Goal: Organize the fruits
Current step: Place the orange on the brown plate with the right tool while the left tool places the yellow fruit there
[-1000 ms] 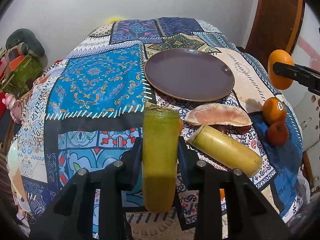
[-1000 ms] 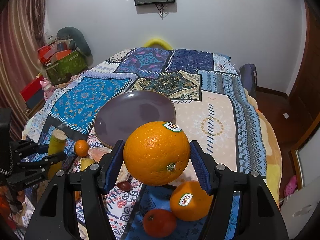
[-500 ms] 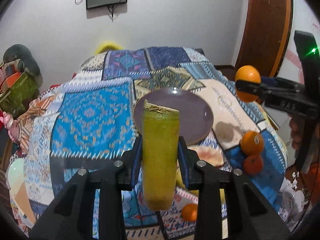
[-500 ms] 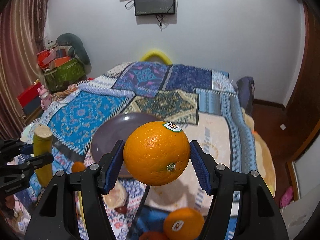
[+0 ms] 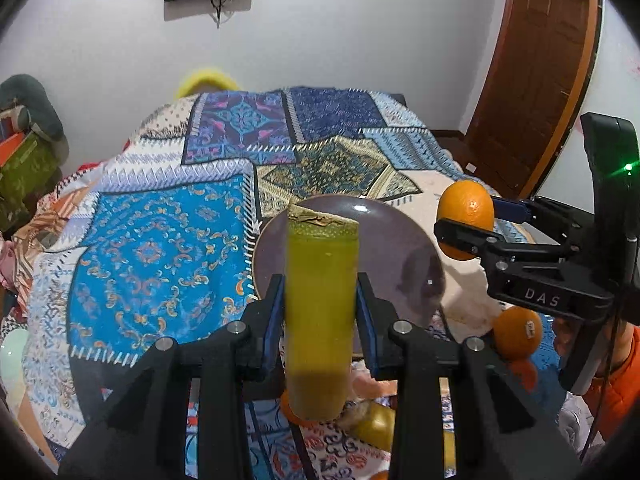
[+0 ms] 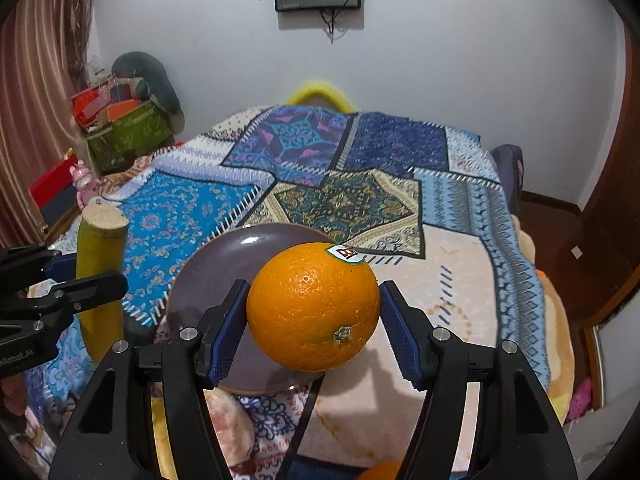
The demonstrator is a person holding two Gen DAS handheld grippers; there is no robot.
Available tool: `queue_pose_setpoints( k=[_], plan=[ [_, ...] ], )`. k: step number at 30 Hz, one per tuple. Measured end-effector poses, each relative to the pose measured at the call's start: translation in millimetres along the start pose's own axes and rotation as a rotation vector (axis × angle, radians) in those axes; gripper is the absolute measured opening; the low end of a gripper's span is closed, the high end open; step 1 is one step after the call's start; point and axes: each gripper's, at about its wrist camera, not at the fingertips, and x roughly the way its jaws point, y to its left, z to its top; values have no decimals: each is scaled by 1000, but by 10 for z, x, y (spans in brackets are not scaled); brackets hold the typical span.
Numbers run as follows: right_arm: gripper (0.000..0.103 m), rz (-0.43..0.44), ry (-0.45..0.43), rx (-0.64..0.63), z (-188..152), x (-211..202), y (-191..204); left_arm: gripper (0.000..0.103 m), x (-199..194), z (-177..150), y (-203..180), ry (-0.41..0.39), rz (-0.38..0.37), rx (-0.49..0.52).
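Carry step: left gripper (image 5: 320, 300) clamps green-yellow stalk (image 5: 320, 312), right gripper (image 6: 312, 320) clamps orange (image 6: 313, 306); both above bed, next lower onto purple plate (image 5: 384, 236)

**Both grippers loaded above the plate**

From the left wrist I see my left gripper (image 5: 320, 312) clamped on an upright yellow-green stalk (image 5: 320, 312), its cut top toward the camera's far side. Behind it lies a purple plate (image 5: 384, 248) on the patterned bedspread (image 5: 160, 248). At right, my right gripper (image 5: 466, 228) grips an orange (image 5: 466, 210) in the air just beside the plate's edge. Below it another orange (image 5: 516, 332) rests on the bedspread. A door (image 5: 540, 72) stands behind.
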Motion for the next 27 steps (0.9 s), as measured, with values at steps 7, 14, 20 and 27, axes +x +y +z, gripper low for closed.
queue_pose_setpoints(
  k=[7, 14, 20, 27],
  plan=[
    [62, 6, 58, -24, 7, 338, 5, 34, 338, 21, 94, 48, -8, -15],
    [62, 6, 131, -38, -33, 615, 20, 33, 612, 73, 119, 84, -13, -13],
    [62, 3, 155, -62, -29, 689, 51, 33, 818, 142, 202, 128, -26, -55],
    [63, -2, 162, -96, -13, 731, 90, 33, 940, 181, 187, 168, -39, -54]
  ],
)
